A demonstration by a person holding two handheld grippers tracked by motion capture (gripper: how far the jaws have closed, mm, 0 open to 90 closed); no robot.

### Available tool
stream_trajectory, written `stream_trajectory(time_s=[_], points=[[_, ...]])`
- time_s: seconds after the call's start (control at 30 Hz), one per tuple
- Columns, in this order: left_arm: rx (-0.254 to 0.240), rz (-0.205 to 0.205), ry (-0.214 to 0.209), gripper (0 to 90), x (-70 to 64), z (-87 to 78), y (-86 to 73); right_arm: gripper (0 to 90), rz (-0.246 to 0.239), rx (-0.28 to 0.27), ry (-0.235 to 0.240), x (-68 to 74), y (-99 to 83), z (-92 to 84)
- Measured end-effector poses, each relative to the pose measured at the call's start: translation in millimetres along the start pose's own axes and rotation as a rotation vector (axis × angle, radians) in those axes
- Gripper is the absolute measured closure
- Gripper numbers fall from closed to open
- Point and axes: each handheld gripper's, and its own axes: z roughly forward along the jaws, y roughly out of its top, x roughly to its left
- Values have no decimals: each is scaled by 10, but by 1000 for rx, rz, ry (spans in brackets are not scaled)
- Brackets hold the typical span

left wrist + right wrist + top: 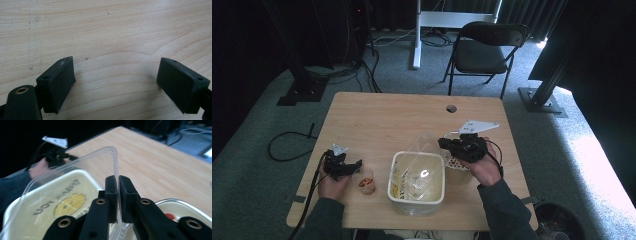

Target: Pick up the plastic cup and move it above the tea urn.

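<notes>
Right tongs pinch the clear lid's edge, tilting it over the tub; left tongs gape idle above the desk.

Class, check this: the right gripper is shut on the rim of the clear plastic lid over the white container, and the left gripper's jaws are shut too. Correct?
Not quite. The left gripper is open: the left gripper view shows its jaws wide apart over bare table. The right gripper is indeed shut on the clear plastic lid over the white container.

Right gripper clamped on clear lid rim, white container beneath
</notes>
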Motion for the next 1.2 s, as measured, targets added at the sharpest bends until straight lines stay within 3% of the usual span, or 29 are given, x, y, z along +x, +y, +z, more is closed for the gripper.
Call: stream_trajectory(time_s=[0.13,0.2,0.3,0.37,0.47,0.8,1.03,1.2], points=[[3,4,-1,153,2,-2,0,865,-30,-43,-75,19,63,-120],[3,3,-1,154,2,-3,0,851,-48,-61,-87,41,86,-176],[4,3,0,154,1,-3,1,667,-49,-97,-38,68,104,-243],[5,4,-1,154,2,-4,1,637,-48,-125,-5,69,109,-277],[5,4,-1,154,2,-5,1,602,-43,-139,5,62,114,-306],[3,4,0,154,1,-4,-1,582,-21,-116,5,-28,-51,-236],[2,6,-1,160,3,-9,-4,559,1,-102,-59,-159,-234,-207],[4,6,-2,160,3,-10,-4,555,45,-99,-95,-274,-360,-213]])
